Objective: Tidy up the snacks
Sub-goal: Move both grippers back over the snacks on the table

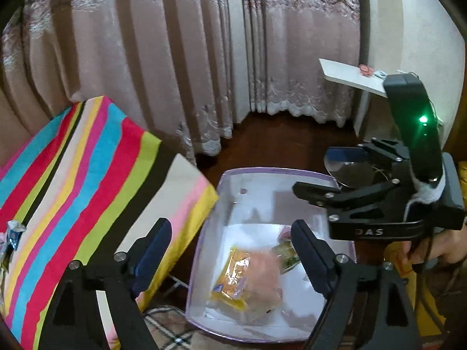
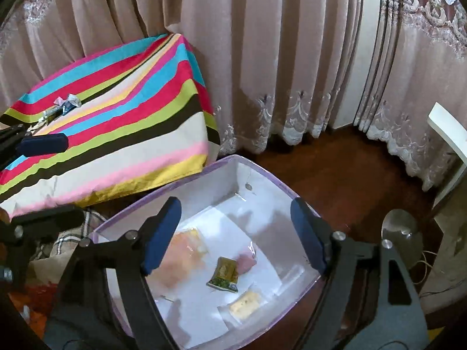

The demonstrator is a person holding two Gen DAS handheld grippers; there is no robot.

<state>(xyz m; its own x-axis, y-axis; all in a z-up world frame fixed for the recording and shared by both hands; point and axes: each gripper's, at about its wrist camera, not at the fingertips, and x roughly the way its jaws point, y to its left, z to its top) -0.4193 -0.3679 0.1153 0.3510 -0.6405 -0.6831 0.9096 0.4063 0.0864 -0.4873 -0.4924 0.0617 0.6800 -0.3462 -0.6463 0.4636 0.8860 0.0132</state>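
Both my grippers hang over the clear bin (image 2: 262, 172). L gripper (image 1: 230, 255) jaws wide apart, nothing btwn them; R gripper (image 2: 235, 234) same. Snack packets lie loose on the bin floor: yellow packet (image 1: 232, 277), green packet (image 2: 224, 274), pink packet (image 2: 245, 262). Farther left, more wrapped snacks (image 2: 62, 105) sit on the striped cloth (image 2: 122, 110). Curtains (image 2: 262, 58) behind.

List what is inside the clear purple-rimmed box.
Inside the box, on white paper: a yellow packet, a green-gold packet, a pale yellow packet and blurred pinkish wrappers. The gripper fingers cover some of the floor.
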